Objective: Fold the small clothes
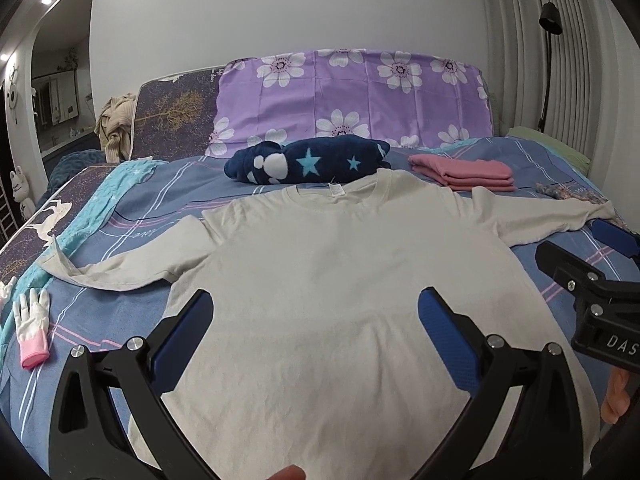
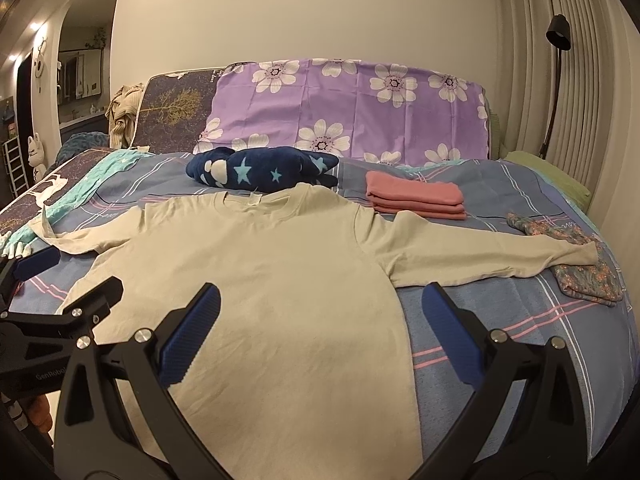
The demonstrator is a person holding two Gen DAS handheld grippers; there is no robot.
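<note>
One cream long-sleeved shirt (image 1: 328, 264) is lying face-up and spread flat across a blue plaid bedsheet (image 1: 120, 320), its round neckline pointing toward 12 o'clock and both sleeves stretching outward toward 9 and 3 o'clock. The fabric is looking smooth over the chest, with light creasing gathering toward the hem at 6 o'clock, and a small white label is showing inside the collar. The left gripper (image 1: 316, 328) is hovering over the lower body of the shirt with its blue-padded fingers (image 1: 188, 336) spread wide and nothing between them. The right gripper (image 2: 320, 328) is likewise standing wide apart and empty, straddling the shirt's right side edge, one finger over cloth and the other over bare sheet. At 12 o'clock beyond the collar, a navy star-patterned plush blanket (image 1: 308, 162) is sitting just beside the neckline, backed by a purple floral pillow (image 1: 352, 100). A neatly folded pink garment (image 2: 416, 198) is resting at about 1 o'clock, close to the right shoulder. The right cuff is overlapping a small floral-print cloth (image 2: 588, 276) at 3 o'clock. In the left wrist view, a white and pink glove (image 1: 32, 324) is lying on the sheet at 9 o'clock, apart from the left sleeve.
</note>
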